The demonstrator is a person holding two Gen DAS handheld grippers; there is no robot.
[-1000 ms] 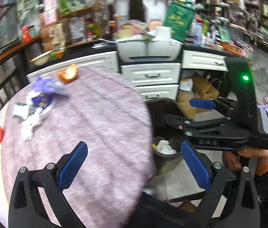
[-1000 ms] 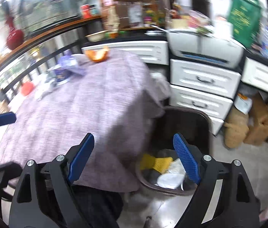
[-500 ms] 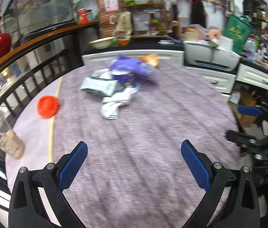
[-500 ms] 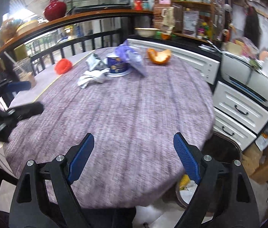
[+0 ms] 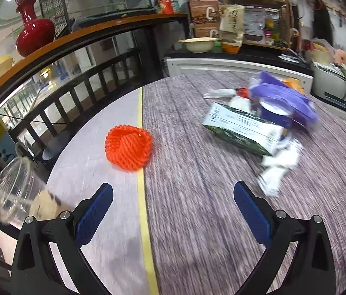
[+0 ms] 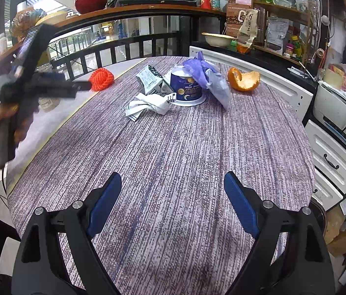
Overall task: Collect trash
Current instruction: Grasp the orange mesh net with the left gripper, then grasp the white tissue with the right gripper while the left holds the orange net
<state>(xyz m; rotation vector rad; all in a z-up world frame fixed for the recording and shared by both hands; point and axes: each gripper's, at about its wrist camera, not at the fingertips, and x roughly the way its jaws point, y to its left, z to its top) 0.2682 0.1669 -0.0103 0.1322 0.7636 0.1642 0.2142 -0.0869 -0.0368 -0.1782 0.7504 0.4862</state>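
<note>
Both tongs hang spread and empty over the purple woven tablecloth (image 6: 173, 147): left gripper (image 5: 173, 201), right gripper (image 6: 171, 191). Beyond them lies the trash: orange foam net (image 5: 128, 151), green-white carton (image 5: 242, 130), crumpled white paper (image 6: 148, 107), blue tub (image 6: 188, 89).

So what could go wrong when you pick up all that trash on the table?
The plastic cup with a straw stands right at the table's edge beside the left claw; a bump could tip it off. The purple bag drapes over the blue tub, so pulling one may drag or topple the other. The carton and crumpled paper lie tangled close together, so a grab might scatter them.
</note>
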